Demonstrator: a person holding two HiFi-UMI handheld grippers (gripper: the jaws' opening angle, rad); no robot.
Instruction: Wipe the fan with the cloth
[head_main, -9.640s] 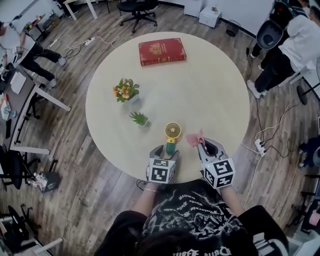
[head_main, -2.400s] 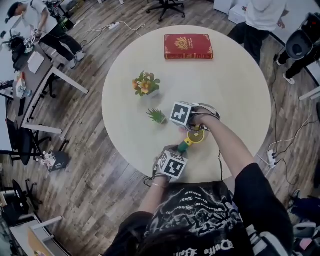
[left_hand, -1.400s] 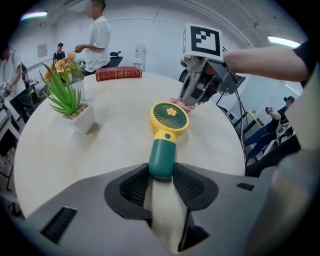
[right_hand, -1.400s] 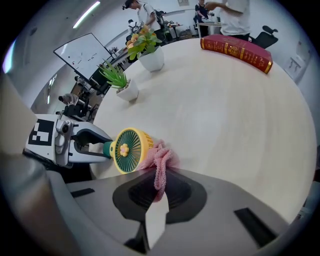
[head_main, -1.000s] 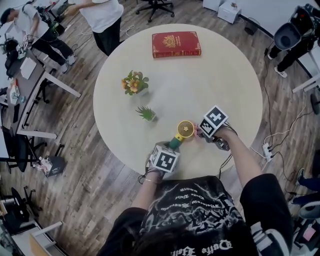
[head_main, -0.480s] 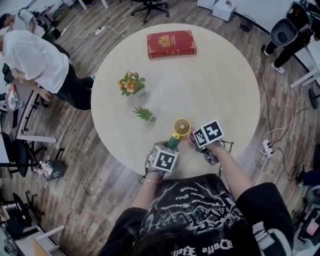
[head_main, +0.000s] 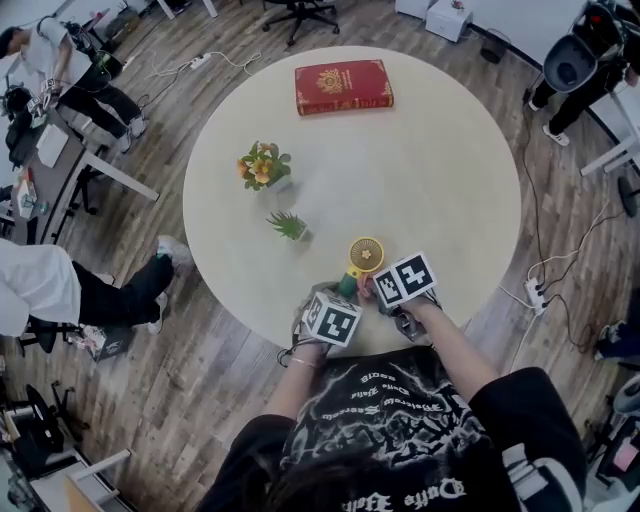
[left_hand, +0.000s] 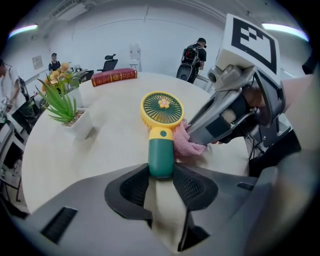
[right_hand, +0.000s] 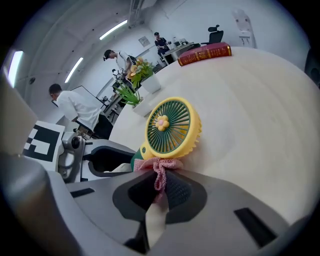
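Pink cloth (right_hand: 159, 167) pinched in my right gripper (right_hand: 159, 189), touching the neck of the fan (head_main: 366, 255). My left gripper (left_hand: 161, 176) clamps its green handle (left_hand: 161, 156). Fan sits just inside the worktop (head_main: 440, 150) near edge; bare surface beyond, plant (head_main: 288, 226) to its left.

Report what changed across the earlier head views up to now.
The right tool, shut on the pink cloth, worked round the fan: from its far side to its right edge, now down at the neck under the yellow head. Nothing was picked up or let go. The left tool stayed clamped on the green handle; the book, flower pot and small plant kept their places.
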